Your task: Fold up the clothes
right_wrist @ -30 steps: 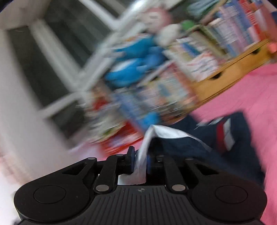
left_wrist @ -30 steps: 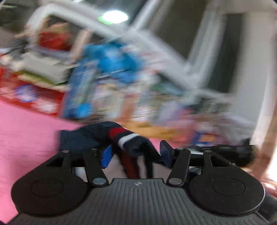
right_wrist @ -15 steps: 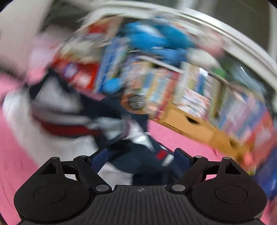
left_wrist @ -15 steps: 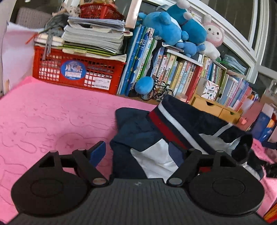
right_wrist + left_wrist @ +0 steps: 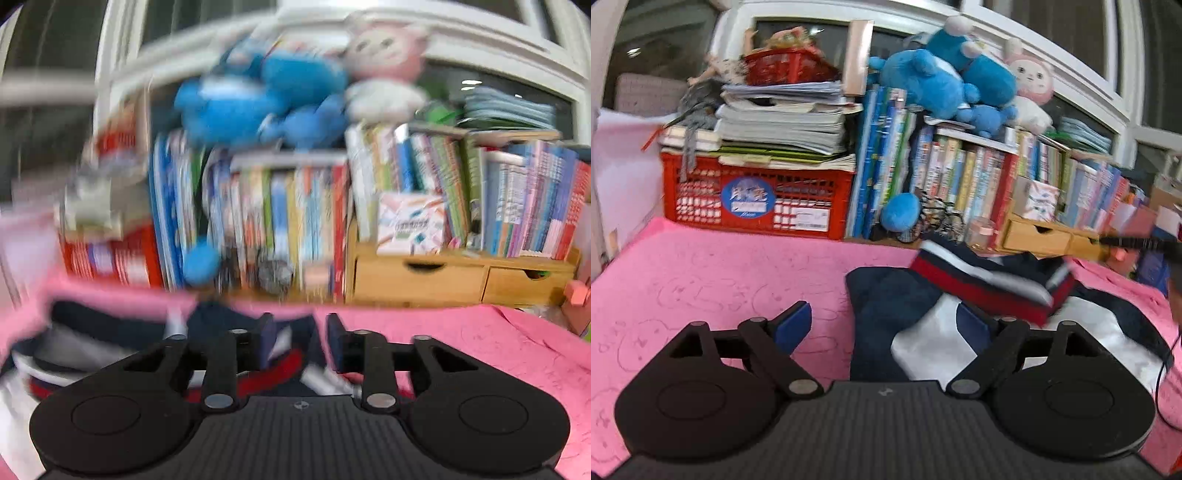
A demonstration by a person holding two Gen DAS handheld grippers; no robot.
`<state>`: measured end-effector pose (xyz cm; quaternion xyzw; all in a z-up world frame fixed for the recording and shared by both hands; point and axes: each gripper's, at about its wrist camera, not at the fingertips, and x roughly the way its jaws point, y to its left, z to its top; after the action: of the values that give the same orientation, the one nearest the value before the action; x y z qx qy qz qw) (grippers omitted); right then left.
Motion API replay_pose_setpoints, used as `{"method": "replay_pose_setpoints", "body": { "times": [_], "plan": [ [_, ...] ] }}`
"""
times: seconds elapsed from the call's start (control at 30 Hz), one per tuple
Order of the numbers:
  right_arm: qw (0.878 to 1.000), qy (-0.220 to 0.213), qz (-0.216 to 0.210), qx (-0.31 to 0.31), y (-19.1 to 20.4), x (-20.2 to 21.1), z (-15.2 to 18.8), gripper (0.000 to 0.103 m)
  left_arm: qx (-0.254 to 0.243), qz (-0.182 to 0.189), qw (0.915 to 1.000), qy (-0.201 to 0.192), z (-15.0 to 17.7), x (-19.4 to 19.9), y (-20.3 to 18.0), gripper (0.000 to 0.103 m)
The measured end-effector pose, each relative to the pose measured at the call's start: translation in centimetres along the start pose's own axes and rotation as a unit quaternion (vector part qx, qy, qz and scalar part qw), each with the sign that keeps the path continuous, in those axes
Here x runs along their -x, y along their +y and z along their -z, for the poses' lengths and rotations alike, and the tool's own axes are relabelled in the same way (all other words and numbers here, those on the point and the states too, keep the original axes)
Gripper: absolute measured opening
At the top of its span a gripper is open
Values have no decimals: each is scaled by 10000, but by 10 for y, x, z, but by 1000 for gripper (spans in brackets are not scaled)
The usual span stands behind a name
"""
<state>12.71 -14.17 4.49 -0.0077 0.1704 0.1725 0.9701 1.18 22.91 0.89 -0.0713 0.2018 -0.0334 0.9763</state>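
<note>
Crumpled navy, white and red striped fabric garment (image 5: 923, 314) on pink patterned surface (image 5: 701, 280), left gripper (image 5: 884, 325) jaws spread wide, right gripper (image 5: 301, 341) jaws partly spread, empty.

Soft knit jacket (image 5: 897, 314) with sleek white panels, fuzzy pink blanket (image 5: 701, 280) – faintly embossed, matt black ribbed plastic left gripper (image 5: 882, 328), glossy red plastic crate (image 5: 757, 199), plush blue toys (image 5: 934, 81), bare wooden drawers (image 5: 461, 280).

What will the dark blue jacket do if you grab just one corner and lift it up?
The jacket will probably flop and dangle, since it already lies crumpled in soft folds on the pink mat. Its white panels look shiny, so it may slip from the fingers. It likely feels light, being loose cloth.
</note>
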Motion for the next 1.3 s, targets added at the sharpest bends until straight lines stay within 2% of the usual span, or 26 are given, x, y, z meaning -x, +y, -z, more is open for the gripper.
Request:
{"method": "replay_pose_setpoints", "body": {
  "times": [0.07, 0.13, 0.2, 0.3, 0.37, 0.4, 0.43, 0.5, 0.53, 0.6, 0.67, 0.73, 0.77, 0.87, 0.93, 0.97, 1.07, 1.13, 1.3],
  "plan": [
    [9989, 11, -15, 465, -2, 7, 6, 81, -168, 33, 9998, 36, 0, -6, -3, 94],
    [9929, 241, -26, 1165, 4, 6, 17, 83, -336, 65, 9994, 71, -1, -12, -7, 96],
    [9860, 525, -71, 1583, 14, -2, 28, 87, -504, 98, 9986, 107, -1, -18, -10, 98],
    [9827, 687, -274, 1698, 27, -24, 35, 103, -562, 111, 9982, 197, -1, -32, -10, 101],
    [9836, 966, -326, 1491, 30, -49, 38, 103, -425, 33, 9982, 410, -1, -47, -9, 101],
    [9834, 1151, -335, 1362, 32, -63, 39, 98, -371, -22, 9979, 523, 1, -53, -9, 101],
    [9829, 1332, -349, 1223, 33, -75, 41, 65, -348, -75, 9977, 582, 3, -56, -9, 101],
    [9825, 1568, -315, 952, 34, -87, 44, 28, -359, -152, 9975, 587, 5, -58, -9, 101],
    [9859, 1378, -154, 941, 35, -80, 42, 16, -390, -159, 9977, 535, 6, -56, -10, 101],
    [9916, 813, 100, 1003, 33, -57, 37, 15, -431, -124, 9982, 408, 3, -50, -9, 101],
    [9962, 342, 312, 740, 21, -31, 28, 15, -394, -58, 9988, 278, -1, -47, -9, 101],
    [9961, 113, 564, 671, 9, -19, 24, 15, -371, -29, 9991, 227, -4, -49, -11, 101],
    [9952, 122, 705, 663, 4, -20, 25, 15, -368, -63, 9990, 246, -5, -53, -13, 101],
    [9908, 643, 1052, 557, -14, -44, 37, 19, -384, -270, 9978, 464, -1, -67, -16, 101],
    [9870, 1244, 970, 315, -26, -68, 51, 35, -488, -471, 9954, 675, 5, -75, -19, 102],
    [9869, 1342, 891, 136, -32, -74, 58, 37, -579, -555, 9939, 763, 9, -77, -20, 102],
    [9903, 1162, 738, -166, -40, -74, 63, 38, -816, -684, 9904, 880, 20, -75, -19, 103],
    [9917, 1060, 711, -177, -39, -74, 61, 29, -892, -736, 9892, 896, 26, -70, -17, 103],
    [9936, 791, 653, 475, -17, -78, 49, 26, -770, -894, 9881, 992, 35, -50, -4, 103]
  ]
}}
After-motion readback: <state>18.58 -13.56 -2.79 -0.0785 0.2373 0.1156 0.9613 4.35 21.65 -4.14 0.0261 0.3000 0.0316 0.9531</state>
